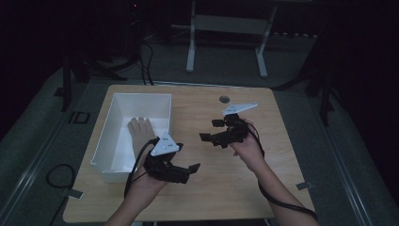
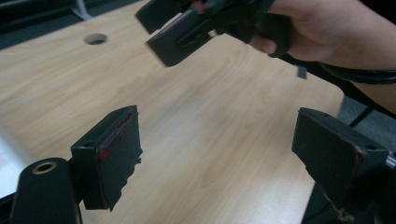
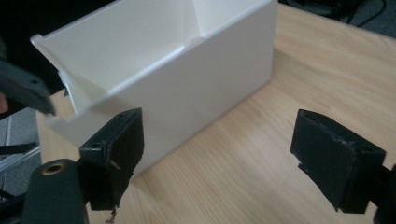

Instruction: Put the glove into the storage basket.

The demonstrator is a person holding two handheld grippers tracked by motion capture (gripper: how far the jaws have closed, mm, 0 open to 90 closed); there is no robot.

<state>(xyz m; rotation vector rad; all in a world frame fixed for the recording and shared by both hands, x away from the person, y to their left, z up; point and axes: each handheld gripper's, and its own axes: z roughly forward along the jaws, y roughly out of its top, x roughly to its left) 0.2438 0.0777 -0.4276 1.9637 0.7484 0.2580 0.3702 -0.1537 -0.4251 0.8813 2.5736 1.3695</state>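
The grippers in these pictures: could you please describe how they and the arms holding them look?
Both the left gripper and the right gripper are black, each with two blocky jaws and a pale grey three-cornered plate on top. The left gripper's pads bear red smears. Black cables trail back along bare, sleeveless forearms.

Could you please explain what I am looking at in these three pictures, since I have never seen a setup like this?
There is no robot here: a person holds a hand-operated two-jaw gripper in each hand. The high view looks down on a wooden table from above the person's side. The left gripper is near the front, and the right gripper is near the middle. The other two pictures come from cameras riding on each gripper, looking along its black jaws. On the table stands a white box, open on top, with a flat tan, glove-like thing inside. Both grippers are open and hold nothing.
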